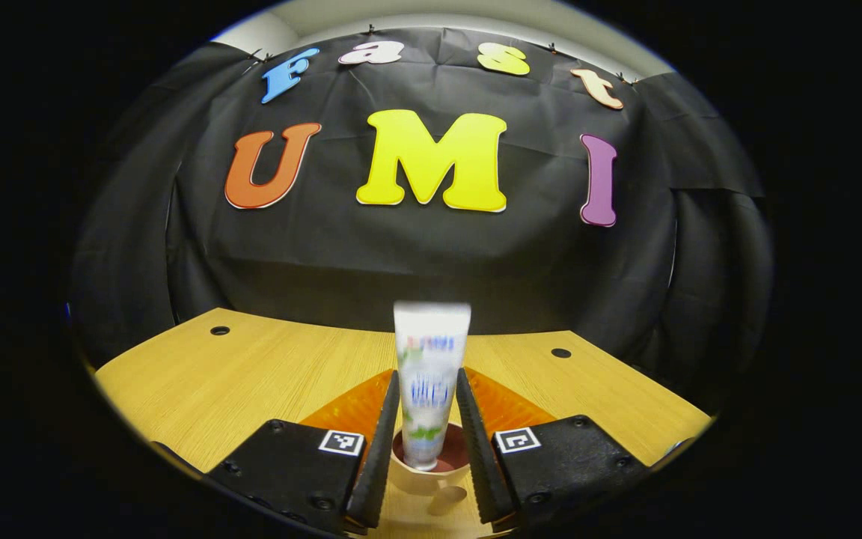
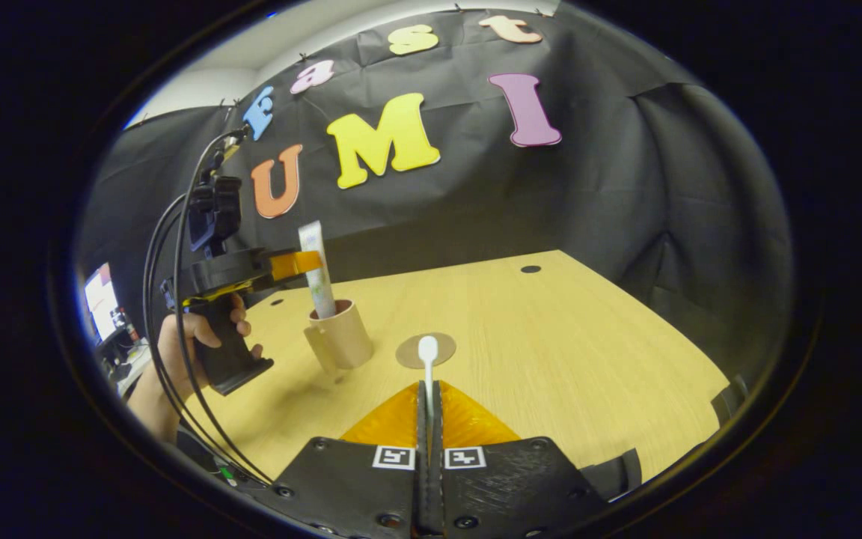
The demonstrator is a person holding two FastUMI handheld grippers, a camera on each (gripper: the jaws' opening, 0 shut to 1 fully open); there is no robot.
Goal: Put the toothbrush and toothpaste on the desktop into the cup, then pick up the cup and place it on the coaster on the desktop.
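Toothpaste: your left claw (image 1: 427, 419) has its fingers part open around an upright toothpaste tube (image 1: 429, 374), whose lower end sits inside the cup (image 1: 431, 468); whether both fingers press on it, you cannot tell
Toothbrush: your right claw (image 2: 429, 408) is closed tight on a thin white toothbrush (image 2: 428, 367), which sticks straight out ahead, its rounded end over the coaster (image 2: 425, 349)
Cup: a tan handled cup (image 2: 341, 337) stands on the table (image 2: 551, 344), just left of the coaster and apart from it
Left claw from afar: in the right gripper view your hand (image 2: 176, 344) holds the left claw (image 2: 304, 263) above the cup, the tube (image 2: 317, 269) leaning slightly
Handling: the tube is probably soft and light, best held mid-body; the brush is stiff, slim and may slip; the cup looks rigid, so take its rim or wall
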